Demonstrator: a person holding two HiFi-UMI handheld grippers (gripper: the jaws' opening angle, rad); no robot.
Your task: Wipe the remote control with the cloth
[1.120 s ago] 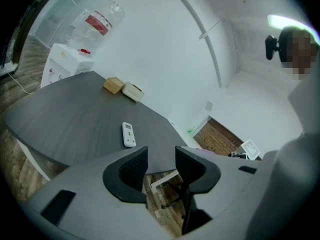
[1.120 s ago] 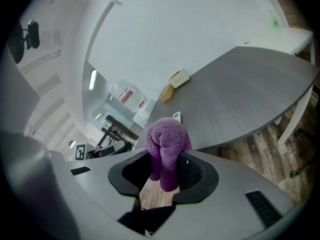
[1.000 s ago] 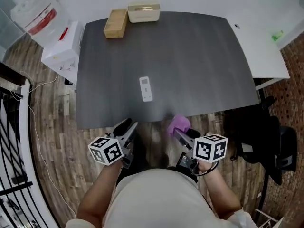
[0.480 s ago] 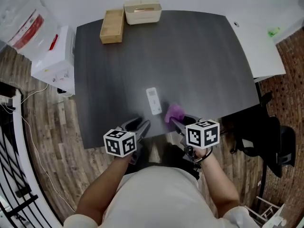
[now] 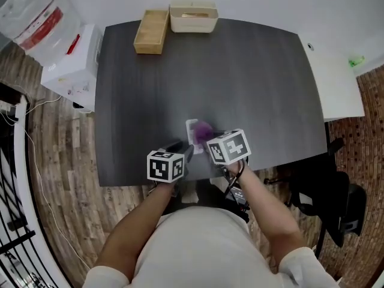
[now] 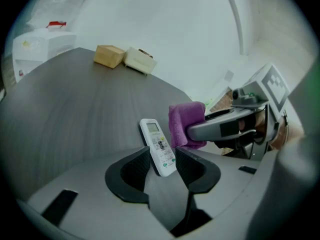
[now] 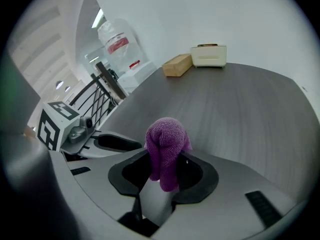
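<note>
A white remote control (image 5: pixel 191 127) lies on the dark grey table (image 5: pixel 240 77) near its front edge. My right gripper (image 5: pixel 207 138) is shut on a bunched purple cloth (image 5: pixel 204 132), which hangs over the remote's right side. The cloth (image 7: pixel 165 149) fills the right gripper view between the jaws of that gripper (image 7: pixel 165 173). My left gripper (image 5: pixel 182 153) comes at the remote from the near side. In the left gripper view the remote's (image 6: pixel 158 145) near end shows between the parted jaws of the left gripper (image 6: pixel 162 165); the pads do not press it. The cloth (image 6: pixel 186 125) hangs just right of it.
A wooden box (image 5: pixel 150 31) and a cream box (image 5: pixel 193 15) stand at the table's far edge. A white appliance (image 5: pixel 69 62) stands left of the table, a white desk (image 5: pixel 336 83) adjoins it on the right, and a black chair (image 5: pixel 336 209) sits at the lower right.
Both grippers have moved forward from beyond the table's front edge to the remote. The cloth came with the right gripper and now hangs over the remote; the left jaws now frame its near end.
</note>
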